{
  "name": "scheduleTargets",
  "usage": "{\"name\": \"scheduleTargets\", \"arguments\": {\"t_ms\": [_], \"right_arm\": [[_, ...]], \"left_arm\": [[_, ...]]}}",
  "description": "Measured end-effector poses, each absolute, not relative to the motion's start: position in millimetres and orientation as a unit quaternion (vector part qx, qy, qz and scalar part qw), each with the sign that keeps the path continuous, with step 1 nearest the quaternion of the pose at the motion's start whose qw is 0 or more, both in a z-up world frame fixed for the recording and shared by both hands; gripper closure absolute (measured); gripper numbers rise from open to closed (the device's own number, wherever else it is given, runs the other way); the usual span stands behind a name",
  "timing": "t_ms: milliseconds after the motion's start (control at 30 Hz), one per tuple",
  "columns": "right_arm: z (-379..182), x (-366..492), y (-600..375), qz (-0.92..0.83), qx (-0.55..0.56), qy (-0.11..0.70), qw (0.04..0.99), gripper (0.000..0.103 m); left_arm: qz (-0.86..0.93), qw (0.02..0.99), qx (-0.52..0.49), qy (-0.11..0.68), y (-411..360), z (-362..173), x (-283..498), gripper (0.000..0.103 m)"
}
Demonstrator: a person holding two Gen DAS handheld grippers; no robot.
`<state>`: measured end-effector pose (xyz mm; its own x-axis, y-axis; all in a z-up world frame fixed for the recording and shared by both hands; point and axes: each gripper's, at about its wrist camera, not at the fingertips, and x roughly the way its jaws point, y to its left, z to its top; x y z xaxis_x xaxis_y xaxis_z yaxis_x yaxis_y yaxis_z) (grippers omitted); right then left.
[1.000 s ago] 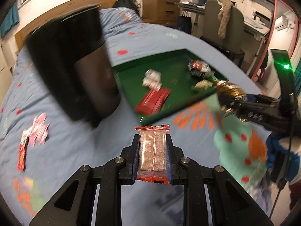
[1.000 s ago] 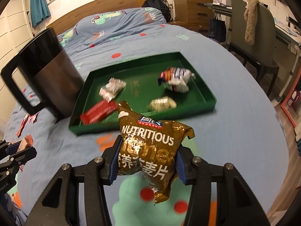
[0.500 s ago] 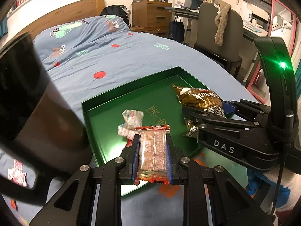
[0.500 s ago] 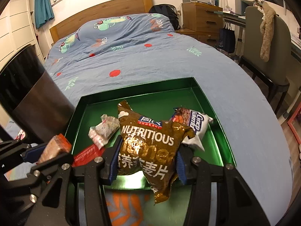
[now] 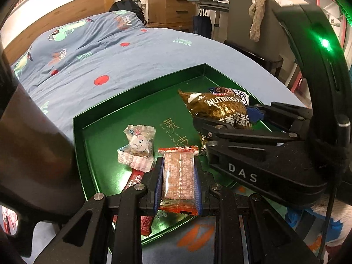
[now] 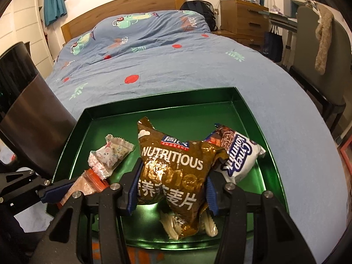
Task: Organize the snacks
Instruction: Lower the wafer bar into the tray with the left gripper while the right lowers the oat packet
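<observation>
My left gripper (image 5: 178,187) is shut on an orange wafer packet (image 5: 178,176), held over the near left part of the green tray (image 5: 140,96). My right gripper (image 6: 171,189) is shut on a brown "Nutritious" bag (image 6: 173,167), held over the near middle of the tray (image 6: 248,110); the bag also shows in the left wrist view (image 5: 217,107). In the tray lie a pale mouse-print candy (image 5: 138,145), a red bar (image 5: 134,180) under my left fingers, a white cream-puff bag (image 6: 239,158) and a cream packet (image 6: 171,226) under the brown bag.
A tall dark steel mug (image 6: 26,114) stands just left of the tray, close to my left gripper. The tray lies on a blue bedspread (image 6: 176,66). More red and pink packets (image 5: 8,220) lie far left. A chair (image 6: 319,50) and desk stand right of the bed.
Both grippers have moved forward with their packets, from short of the tray to over its near part. The mug now fills the left edge of the left wrist view.
</observation>
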<state>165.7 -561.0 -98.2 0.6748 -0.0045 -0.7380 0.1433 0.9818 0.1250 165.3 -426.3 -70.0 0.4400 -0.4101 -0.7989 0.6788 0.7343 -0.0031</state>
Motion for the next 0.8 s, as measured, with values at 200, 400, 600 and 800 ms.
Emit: {"name": "scheduleTargets", "arguments": {"t_ms": [200, 400, 600, 800], "right_arm": [[-100.7, 168.5, -557.6, -0.045, 0.062, 0.399, 0.914, 0.023], [-103.0, 168.5, -554.1, -0.045, 0.037, 0.397, 0.916, 0.022], [-103.9, 166.0, -552.8, -0.043, 0.024, 0.393, 0.918, 0.021], [-104.6, 165.8, -552.0, -0.047, 0.008, 0.391, 0.919, 0.021]], "left_arm": [[-0.327, 0.829, 0.166, 0.422, -429.4, -77.8, 163.4, 0.083], [-0.326, 0.826, 0.167, 0.428, -431.5, -84.3, 163.2, 0.083], [-0.324, 0.824, 0.168, 0.433, -431.6, -88.9, 162.9, 0.083], [-0.323, 0.823, 0.169, 0.435, -431.8, -92.6, 164.6, 0.083]]}}
